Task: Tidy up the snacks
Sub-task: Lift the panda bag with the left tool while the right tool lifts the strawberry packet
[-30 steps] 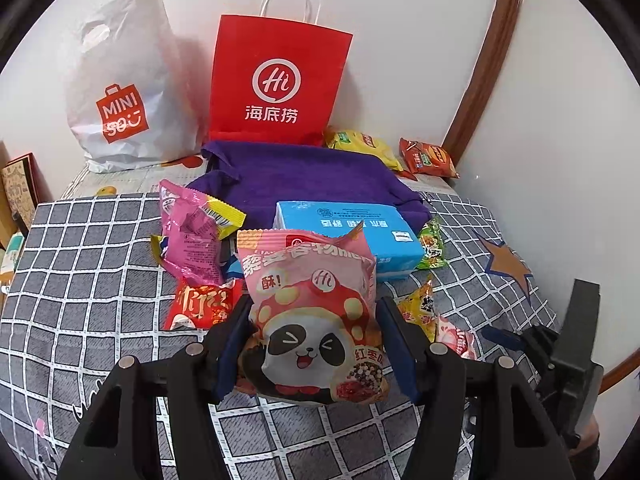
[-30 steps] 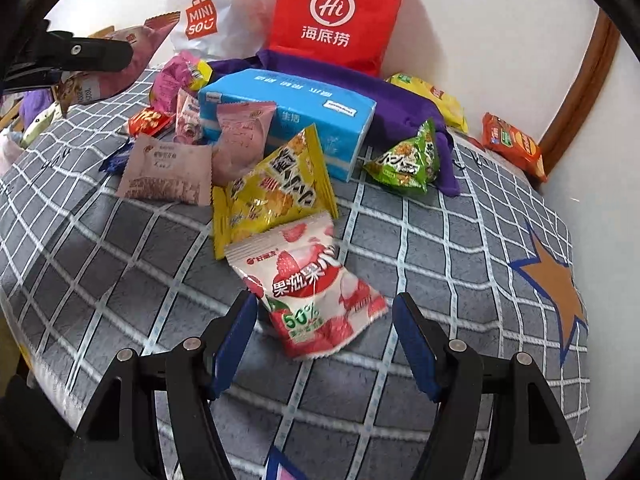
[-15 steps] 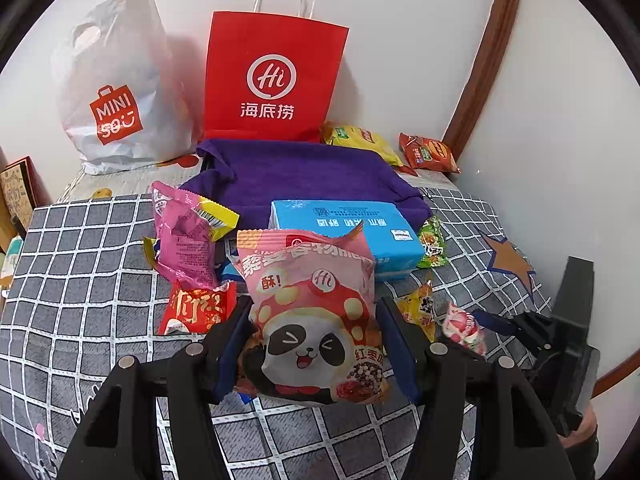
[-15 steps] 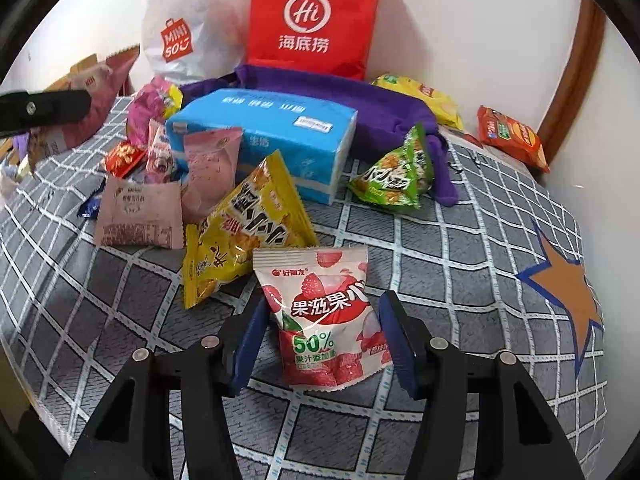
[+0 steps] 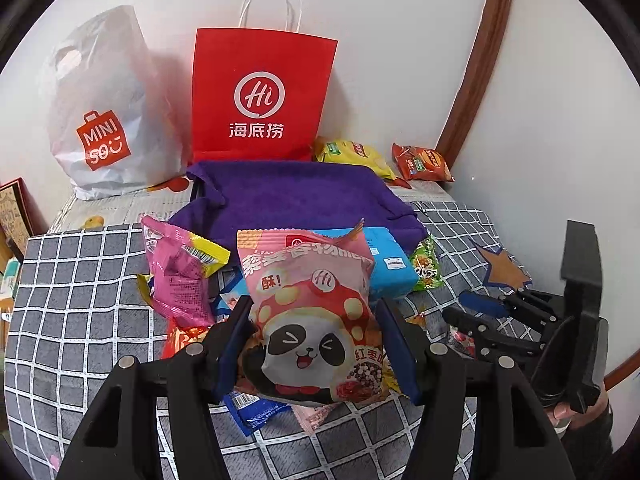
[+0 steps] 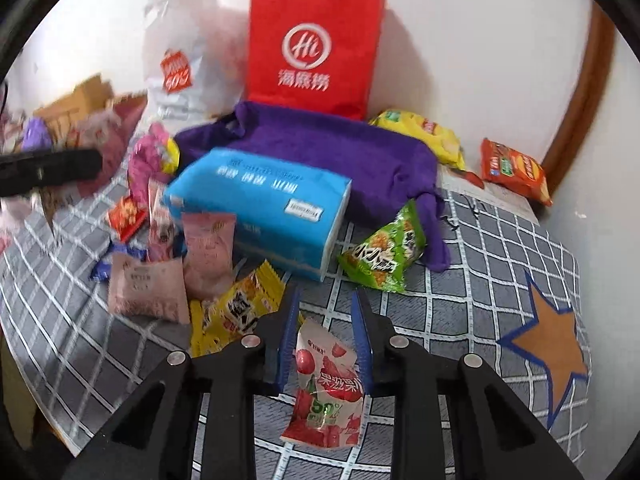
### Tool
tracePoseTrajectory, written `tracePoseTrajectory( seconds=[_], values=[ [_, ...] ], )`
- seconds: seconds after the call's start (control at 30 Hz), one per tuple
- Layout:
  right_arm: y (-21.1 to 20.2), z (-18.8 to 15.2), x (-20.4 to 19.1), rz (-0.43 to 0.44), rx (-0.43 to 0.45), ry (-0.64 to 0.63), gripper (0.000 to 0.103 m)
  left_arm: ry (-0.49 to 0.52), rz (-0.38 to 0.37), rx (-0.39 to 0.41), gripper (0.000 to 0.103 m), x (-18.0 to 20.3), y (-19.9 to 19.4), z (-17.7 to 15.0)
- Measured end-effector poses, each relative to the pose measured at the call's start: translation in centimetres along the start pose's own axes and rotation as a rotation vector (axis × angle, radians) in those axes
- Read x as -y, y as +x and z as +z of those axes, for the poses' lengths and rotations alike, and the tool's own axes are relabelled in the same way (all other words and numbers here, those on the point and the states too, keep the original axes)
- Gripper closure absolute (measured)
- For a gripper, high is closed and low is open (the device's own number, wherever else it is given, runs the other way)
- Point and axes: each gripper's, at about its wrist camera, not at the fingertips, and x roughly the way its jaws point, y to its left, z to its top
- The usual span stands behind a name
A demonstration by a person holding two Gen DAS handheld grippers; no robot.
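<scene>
My left gripper (image 5: 316, 316) is shut on a pink panda snack bag (image 5: 312, 320) and holds it upright above the checked bedcover (image 5: 80, 300). My right gripper (image 6: 325, 320) is shut on a red-and-white strawberry snack packet (image 6: 326, 388), squeezed narrow between the blue pads. In the left wrist view the right gripper (image 5: 472, 308) shows low at the right. Loose snacks lie ahead: a yellow packet (image 6: 236, 312), pink packets (image 6: 208, 252), a green packet (image 6: 384, 256) and a magenta bag (image 5: 180, 276).
A blue tissue pack (image 6: 260, 204) lies before a purple cloth bag (image 6: 340, 152). A red paper bag (image 5: 260, 96) and a white Miniso bag (image 5: 108, 112) stand against the wall. Yellow (image 6: 424, 136) and orange (image 6: 516, 168) chip bags lie at the back right.
My right gripper has closed from wide open onto the strawberry packet and crumpled it. My left gripper keeps its hold on the panda bag and has barely shifted.
</scene>
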Motion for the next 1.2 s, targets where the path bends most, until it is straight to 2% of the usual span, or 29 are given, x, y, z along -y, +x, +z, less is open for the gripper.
tracePoseTrajectory(
  seconds=[0.07,0.13,0.2,0.3,0.47,0.6,0.7,0.8,0.87,0.93,1.07,1.2],
  values=[
    [0.1,-0.3,0.1,-0.003,-0.006,-0.011,0.076,-0.013,-0.004,-0.008,0.043,-0.3,0.3,-0.1],
    [-0.4,-0.6,0.9,0.03,-0.005,0.026,0.065,-0.024,-0.011,-0.016,0.043,-0.5,0.6,-0.2],
    [-0.9,-1.1,1.7,0.059,0.006,0.068,0.047,-0.025,-0.016,-0.022,0.043,-0.5,0.9,-0.2],
    [-1.6,-2.3,2.9,0.054,0.022,0.121,0.036,-0.024,-0.024,-0.025,0.043,-0.4,1.2,-0.2],
    [-0.7,-3.9,3.5,0.069,-0.028,0.184,0.035,-0.021,-0.04,-0.038,0.043,0.2,1.9,-0.3],
    [-0.4,-5.4,3.2,0.147,-0.034,0.228,0.035,-0.014,-0.041,-0.049,0.043,0.4,2.3,-0.5],
    [-0.1,-5.7,2.1,0.198,-0.036,0.21,0.035,-0.015,-0.039,-0.054,0.043,0.4,2.4,-0.6],
    [0.5,-5.9,1.2,0.182,-0.053,0.181,0.035,-0.016,-0.04,-0.055,0.043,0.5,2.4,-0.6],
    [1.6,-6.2,0.1,0.129,-0.076,0.14,0.036,-0.013,-0.039,-0.057,0.043,0.6,2.4,-0.7],
    [1.4,-6.0,-0.3,0.109,-0.067,0.123,0.041,-0.008,-0.038,-0.056,0.043,0.6,2.2,-0.7],
    [0.4,-5.5,0.3,0.138,-0.049,0.159,0.051,-0.008,-0.037,-0.05,0.043,0.6,2.0,-0.6],
    [-1.1,-4.3,0.8,0.137,-0.007,0.181,0.053,-0.009,-0.04,-0.041,0.043,0.6,1.8,-0.1]
  ],
)
